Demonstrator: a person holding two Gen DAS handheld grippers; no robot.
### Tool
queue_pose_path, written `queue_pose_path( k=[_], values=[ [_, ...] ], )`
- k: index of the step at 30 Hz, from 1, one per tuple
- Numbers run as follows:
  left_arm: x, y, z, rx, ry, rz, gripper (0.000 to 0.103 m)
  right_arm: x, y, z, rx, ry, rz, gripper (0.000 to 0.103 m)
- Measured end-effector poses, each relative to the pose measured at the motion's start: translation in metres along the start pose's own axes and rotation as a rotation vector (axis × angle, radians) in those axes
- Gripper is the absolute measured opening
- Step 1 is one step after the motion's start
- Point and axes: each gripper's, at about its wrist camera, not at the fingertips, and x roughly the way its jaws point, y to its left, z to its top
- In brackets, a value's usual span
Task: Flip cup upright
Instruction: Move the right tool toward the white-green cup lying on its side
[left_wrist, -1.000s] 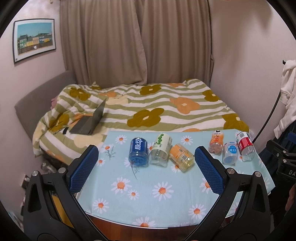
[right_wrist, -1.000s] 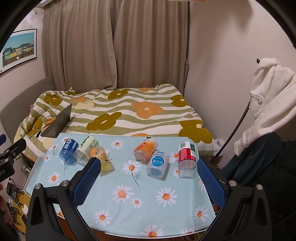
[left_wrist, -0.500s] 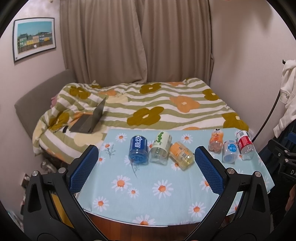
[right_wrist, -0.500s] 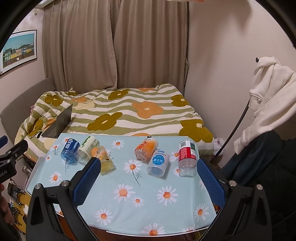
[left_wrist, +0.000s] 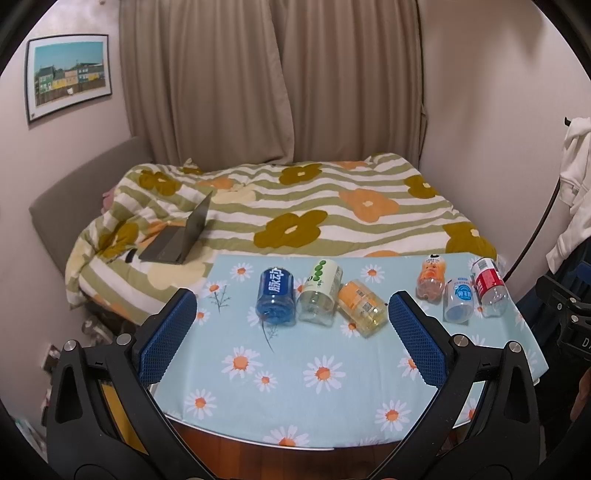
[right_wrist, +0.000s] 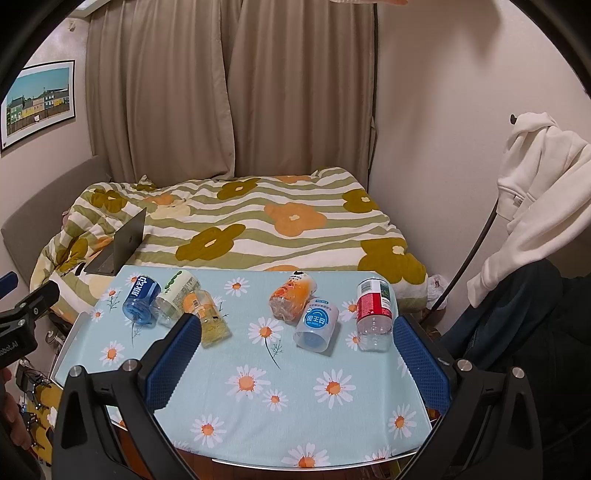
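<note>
Several cut-off plastic bottle cups lie on their sides on a table with a daisy cloth (left_wrist: 325, 373). On the left are a blue cup (left_wrist: 276, 300), a green-dotted white cup (left_wrist: 319, 297) and a yellow-orange cup (left_wrist: 362, 307). On the right are an orange cup (right_wrist: 293, 299), a white cup with a blue label (right_wrist: 317, 325) and a red-label cup (right_wrist: 373, 314). My left gripper (left_wrist: 291, 338) is open and empty, above the near table, short of the left group. My right gripper (right_wrist: 297, 363) is open and empty, short of the right group.
A bed with a flowered striped quilt (left_wrist: 295, 206) lies behind the table, with an open laptop (left_wrist: 177, 240) on it. A white hoodie (right_wrist: 535, 177) hangs at the right wall. Curtains (right_wrist: 229, 88) hang behind. The table's near edge (right_wrist: 303, 465) is close below.
Both views have pulled back and risen slightly; the table and cups sit a little farther away. Both grippers stay open and empty.
</note>
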Motion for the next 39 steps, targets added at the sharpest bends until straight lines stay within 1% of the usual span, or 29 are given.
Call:
queue_pose_path(
  k=[3,8,13,20,23,28,32,39],
  values=[
    [-0.003,0.0,-0.002,-0.001,0.001,0.003,0.103,0.001,-0.002,-0.001,0.001,0.0,0.002,0.103],
    [-0.005,-0.003,-0.002,0.002,0.016,0.009,0.103,-0.003,0.007,0.005,0.0,0.006,0.011,0.103],
    [0.002,-0.011,0.002,-0.008,0.061,-0.007,0.103,0.0,0.009,0.01,-0.021,0.032,0.038,0.103],
    [0.024,-0.029,0.006,-0.008,0.115,0.0,0.103,0.034,-0.014,0.011,-0.059,0.09,0.112,0.103],
    [0.041,-0.032,0.007,0.003,0.143,0.01,0.103,0.051,-0.018,0.008,-0.064,0.109,0.127,0.103],
    [0.076,-0.032,0.008,0.026,0.194,-0.005,0.103,0.078,-0.023,0.002,-0.047,0.16,0.137,0.103],
    [0.107,-0.031,0.012,0.065,0.231,-0.038,0.103,0.094,-0.022,0.0,-0.027,0.184,0.124,0.103],
    [0.176,-0.032,0.016,0.179,0.338,-0.109,0.103,0.124,-0.019,0.0,0.035,0.237,0.076,0.103]
  ],
)
